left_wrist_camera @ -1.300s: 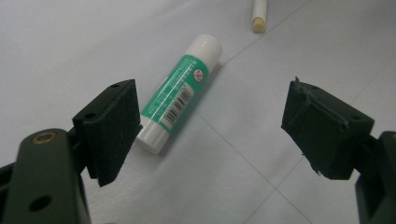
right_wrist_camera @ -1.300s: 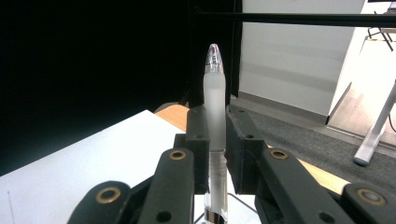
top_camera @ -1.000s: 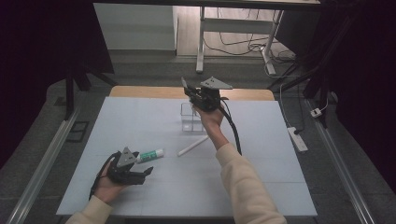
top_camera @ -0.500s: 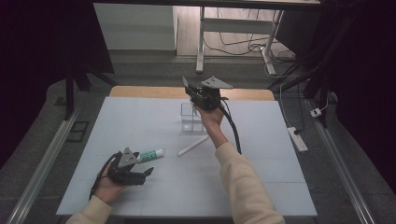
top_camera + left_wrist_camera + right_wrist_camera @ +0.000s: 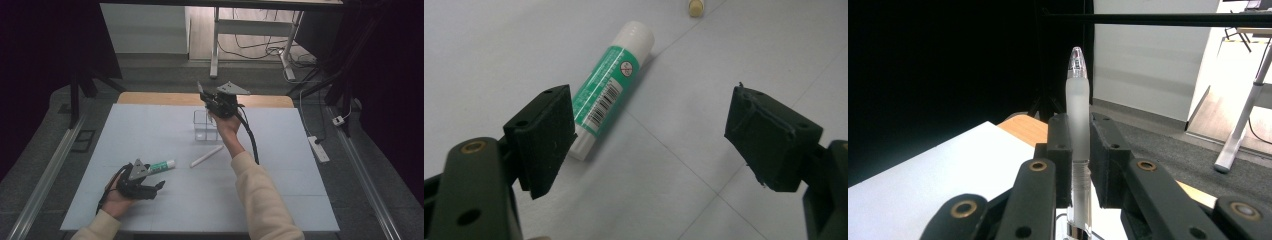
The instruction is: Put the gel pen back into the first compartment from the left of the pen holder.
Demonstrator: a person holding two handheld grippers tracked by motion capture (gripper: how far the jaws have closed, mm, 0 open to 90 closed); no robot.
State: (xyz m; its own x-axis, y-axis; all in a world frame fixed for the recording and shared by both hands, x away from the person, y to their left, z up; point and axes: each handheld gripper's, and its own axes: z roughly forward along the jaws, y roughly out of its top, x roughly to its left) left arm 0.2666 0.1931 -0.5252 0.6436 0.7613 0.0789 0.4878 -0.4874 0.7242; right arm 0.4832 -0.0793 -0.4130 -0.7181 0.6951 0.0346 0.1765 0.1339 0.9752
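Nothing of note has moved since the earlier frames: both hands hold the same stations, and the items on the table (image 5: 150, 125) lie as they did. That stillness suggests a pause between steps rather than progress. The right gripper (image 5: 204, 95) is raised above the far end of the table, over the clear holder (image 5: 205, 125), with the forearm stretched forward and the wrist bent so the jaws point up and away. In the right gripper view the jaws are pinched on a frosted pen (image 5: 1077, 115), which stands upright between the pads with its clear tip well above them; its lower end runs down out of sight. My reading is that the pen is due to go into the holder, and it would first need tipping nose-down. The left gripper (image 5: 152, 186) rests low at the near left of the table, hand flat beneath it. The left gripper view shows its jaws spread wide with nothing between them; the left pad sits just beside the glue stick (image 5: 611, 95), which lies on its side, apart from the right pad. A white stick (image 5: 206, 156) lies between the glue stick and the holder, untouched.
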